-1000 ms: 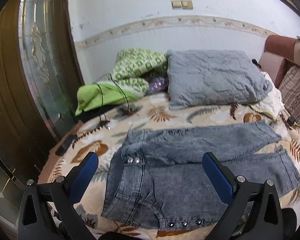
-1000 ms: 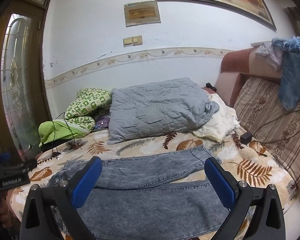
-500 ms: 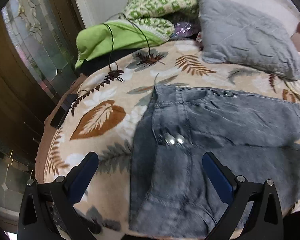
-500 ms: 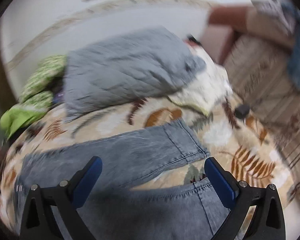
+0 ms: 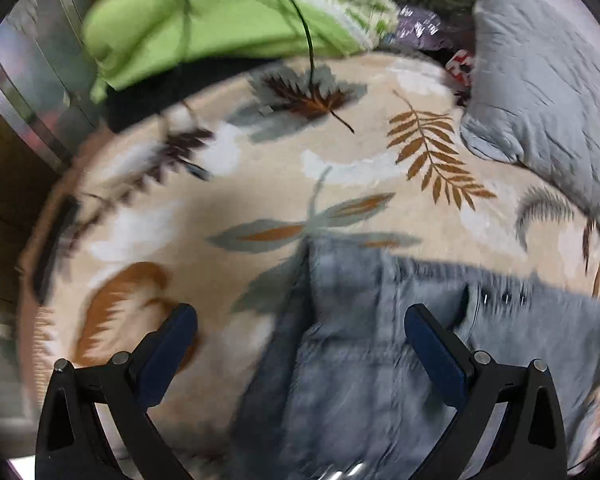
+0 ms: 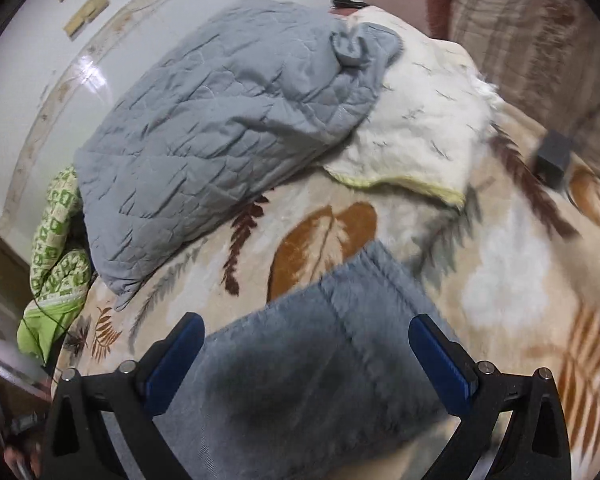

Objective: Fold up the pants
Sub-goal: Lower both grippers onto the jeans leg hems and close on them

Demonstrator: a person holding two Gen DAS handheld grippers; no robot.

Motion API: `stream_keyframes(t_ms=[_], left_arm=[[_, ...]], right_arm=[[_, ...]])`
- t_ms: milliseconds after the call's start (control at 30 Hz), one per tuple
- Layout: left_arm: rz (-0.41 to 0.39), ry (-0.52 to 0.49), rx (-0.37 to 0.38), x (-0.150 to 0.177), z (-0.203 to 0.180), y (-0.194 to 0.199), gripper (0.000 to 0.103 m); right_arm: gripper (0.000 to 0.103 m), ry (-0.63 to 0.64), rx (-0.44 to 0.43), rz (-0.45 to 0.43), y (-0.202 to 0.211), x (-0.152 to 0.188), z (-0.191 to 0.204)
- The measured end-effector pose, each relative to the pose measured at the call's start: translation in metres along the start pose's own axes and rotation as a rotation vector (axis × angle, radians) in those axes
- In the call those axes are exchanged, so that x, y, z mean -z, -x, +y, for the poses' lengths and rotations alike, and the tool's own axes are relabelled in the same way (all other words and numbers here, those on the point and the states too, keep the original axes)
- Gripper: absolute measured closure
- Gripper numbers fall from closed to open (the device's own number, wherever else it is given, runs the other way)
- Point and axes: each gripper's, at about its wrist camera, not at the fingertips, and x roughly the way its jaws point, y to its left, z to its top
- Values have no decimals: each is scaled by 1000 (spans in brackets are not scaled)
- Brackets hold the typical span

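Observation:
Grey washed-denim pants [image 5: 364, 344] lie flat on a beige bedspread [image 5: 228, 184] printed with leaves. In the left wrist view my left gripper [image 5: 300, 332] hovers open just above the far waistband corner, its blue pads either side of it, nothing held. In the right wrist view the hem end of the far pant leg [image 6: 332, 344] lies between the open blue pads of my right gripper [image 6: 306, 344], close below it and casting a dark shadow on the cloth. Neither gripper holds fabric.
A grey quilted pillow [image 6: 220, 120] and a cream cloth [image 6: 420, 128] lie beyond the leg hem. A lime-green bundle [image 5: 204, 20] with a black cable [image 5: 304, 28] sits at the bed's far left. A small black adapter [image 6: 554, 156] rests near the striped cushion [image 6: 540, 40].
Both grippers have dropped down and forward toward the pants, left to the waistband corner, right to the far leg's hem. Both stay open.

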Motion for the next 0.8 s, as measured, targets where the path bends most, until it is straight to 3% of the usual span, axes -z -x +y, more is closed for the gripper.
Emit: stream_keyframes(t_ms=[67, 267, 333, 467, 533, 600, 733, 800], left_arm=[[45, 28, 9, -9, -5, -17, 9], [114, 37, -46, -32, -14, -53, 24], [125, 42, -2, -36, -15, -59, 41], [101, 43, 28, -41, -18, -62, 60], [85, 28, 41, -42, -24, -62, 80], [77, 17, 51, -42, -29, -61, 84], [49, -4, 39, -39, -37, -59, 87], [29, 5, 48, -39, -37, -54, 88]], right_arm=[[0, -1, 12, 7, -8, -7, -10], [0, -113, -64, 10, -23, -27, -48], [2, -117, -71, 20, -32, -33, -51], [15, -87, -67, 61, -54, -38, -41], [19, -51, -9, 81, -65, -36, -34], [24, -41, 38, 100, -75, -34, -34], [28, -59, 62, 118, -90, -30, -43], [35, -40, 65, 104, -93, -29, -41]])
